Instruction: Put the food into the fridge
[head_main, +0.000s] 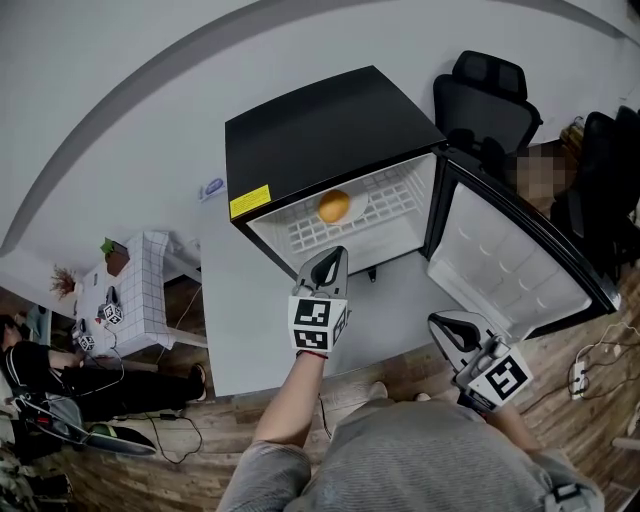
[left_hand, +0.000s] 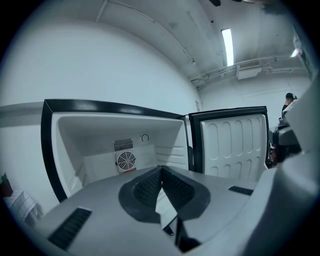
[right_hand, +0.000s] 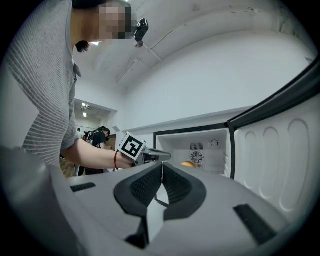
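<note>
At the mouth of the open fridge (head_main: 330, 130), the person's left gripper (head_main: 338, 254) hangs just outside the cabinet, jaws pressed together with nothing between them; the right gripper (head_main: 442, 321), likewise closed and empty, waits lower down, near the foot of the swung-out door (head_main: 500, 265).

The food (head_main: 334, 206), a round orange item, sits on a small white plate (head_main: 358, 203) on the white wire shelf (head_main: 300, 235), towards the back of the cabinet and apart from both grippers; the right gripper view shows it as an orange sliver (right_hand: 188, 163) in front of the rear fan.

By the look of it the placing is done and shutting the door is what remains. To do that well, the left gripper should come fully clear of the opening first; the right, nearer the door, should then press on the door's outer face close to its free edge and swing it round in one steady push, with no slam that could set the round food rolling off its plate.

Apart from plate and food the cabinet looks bare in the head view; the moulded recesses of the door lining hold nothing that can be seen; the left gripper view (left_hand: 161, 172) shows only white walls and the fan (left_hand: 126, 161).
</note>
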